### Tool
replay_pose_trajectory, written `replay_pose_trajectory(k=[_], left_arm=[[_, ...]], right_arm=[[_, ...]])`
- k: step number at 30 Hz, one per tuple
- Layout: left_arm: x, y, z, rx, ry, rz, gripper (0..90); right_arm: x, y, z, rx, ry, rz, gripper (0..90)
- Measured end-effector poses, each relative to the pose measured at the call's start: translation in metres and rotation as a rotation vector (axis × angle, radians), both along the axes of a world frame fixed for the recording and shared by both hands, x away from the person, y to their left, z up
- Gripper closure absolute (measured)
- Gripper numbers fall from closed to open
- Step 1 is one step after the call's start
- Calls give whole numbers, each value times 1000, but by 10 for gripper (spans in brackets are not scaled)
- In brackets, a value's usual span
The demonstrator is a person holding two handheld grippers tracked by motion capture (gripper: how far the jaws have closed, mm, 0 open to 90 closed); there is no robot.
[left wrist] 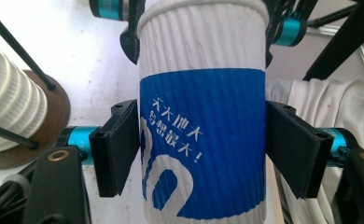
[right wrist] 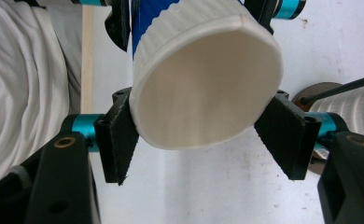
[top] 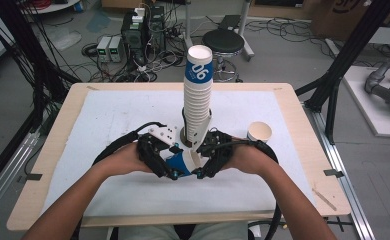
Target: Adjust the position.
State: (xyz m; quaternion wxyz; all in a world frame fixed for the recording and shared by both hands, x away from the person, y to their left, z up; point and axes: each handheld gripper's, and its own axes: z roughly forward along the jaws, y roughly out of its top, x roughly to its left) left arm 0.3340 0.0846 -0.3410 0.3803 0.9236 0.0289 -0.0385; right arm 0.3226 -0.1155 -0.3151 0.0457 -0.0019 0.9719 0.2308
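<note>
Cup [top: 185, 162]: blue-banded, ribbed, lying on its side low over the table [top: 108, 120], between both grippers. Left gripper [top: 172, 172]: jaws clamped on its blue band. Right gripper [top: 199, 172]: jaws clamped on its rim. Cup stack [top: 198, 95]: upright, just behind. Single cup [top: 259, 131]: right.

Ribbed white paper cup [top: 185, 162] with a blue printed band, empty, lying on its side above the white mat near the table's front edge; open mouth slightly squashed into an oval; base toward the person's left.
</note>
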Motion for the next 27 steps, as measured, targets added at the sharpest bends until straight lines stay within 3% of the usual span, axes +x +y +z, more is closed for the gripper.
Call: replay_pose_trajectory(k=[7,12,14,17,20,23,27], left_arm=[[1,-4,-4,23,6,3,298],[1,-4,-7,16,3,1,308],[2,-4,-9,5,-5,1,309],[1,1,-12,-49,-18,9,308],[0,6,-16,-118,-16,21,298],[-1,10,-21,-170,-26,30,295],[-3,18,-27,-249,-31,58,295]], right_arm=[[-2,6,3,-34,-25,12,330],[-2,7,3,-51,-29,7,327],[-2,7,2,-54,-29,6,321],[-2,5,3,-41,-34,3,293],[1,-1,4,38,-16,-10,262],[4,-9,7,152,23,-41,231],[6,-24,10,346,67,-76,208]])
